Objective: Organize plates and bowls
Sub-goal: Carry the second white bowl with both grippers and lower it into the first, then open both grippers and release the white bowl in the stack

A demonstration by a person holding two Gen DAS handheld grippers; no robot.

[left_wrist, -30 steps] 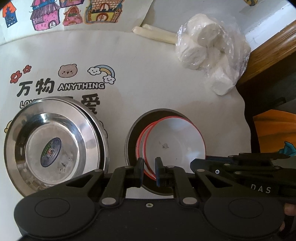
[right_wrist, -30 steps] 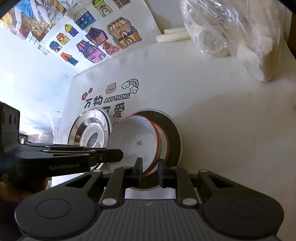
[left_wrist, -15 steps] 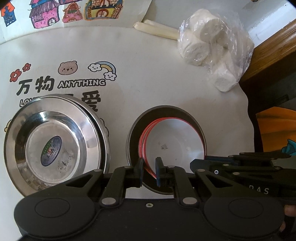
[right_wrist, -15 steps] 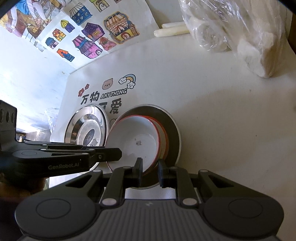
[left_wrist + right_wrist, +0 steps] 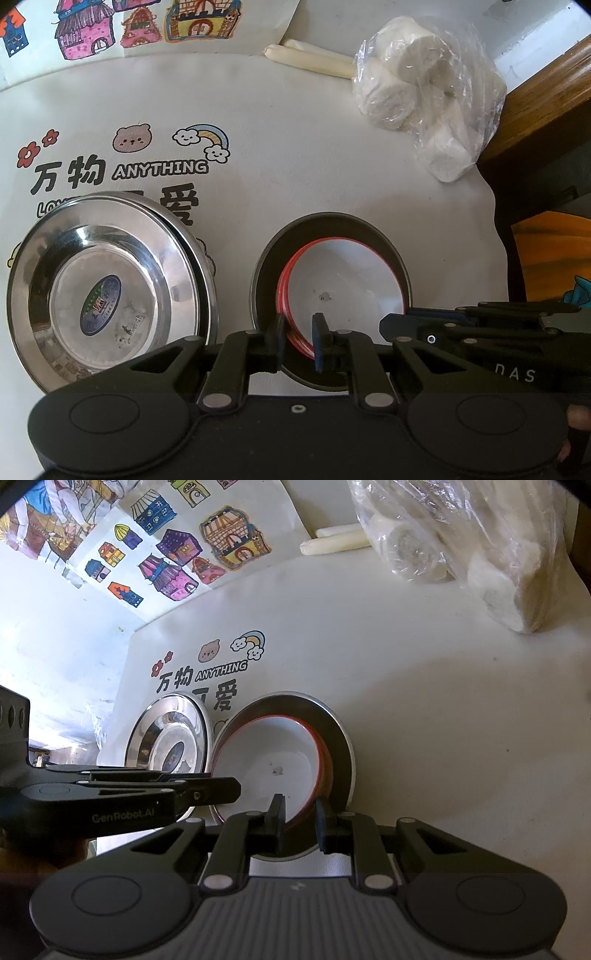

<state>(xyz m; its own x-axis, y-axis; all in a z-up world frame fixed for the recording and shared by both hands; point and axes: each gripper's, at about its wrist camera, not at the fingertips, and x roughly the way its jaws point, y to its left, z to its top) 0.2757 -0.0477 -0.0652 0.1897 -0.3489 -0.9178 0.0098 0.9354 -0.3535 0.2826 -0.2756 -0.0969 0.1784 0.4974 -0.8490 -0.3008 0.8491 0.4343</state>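
Observation:
A white bowl with a red rim (image 5: 343,280) sits nested on other red-rimmed bowls inside a larger steel bowl (image 5: 328,225); it also shows in the right wrist view (image 5: 269,757). My left gripper (image 5: 298,341) is shut on the bowl's left near rim. My right gripper (image 5: 300,821) is shut on its right near rim. A stack of steel plates (image 5: 107,291) lies to the left; the right wrist view shows the stack (image 5: 166,734) behind my left gripper.
A plastic bag of white rolls (image 5: 424,107) lies at the back right, with two white sticks (image 5: 310,61) beside it. The printed cloth (image 5: 295,147) covers the table; its right edge drops off by a wooden frame (image 5: 539,96). Drawings hang on the wall (image 5: 166,554).
The white bowl has come down from a tilted, raised pose and now sits level inside the steel bowl. Both grippers moved down with it and stay closed on its rim.

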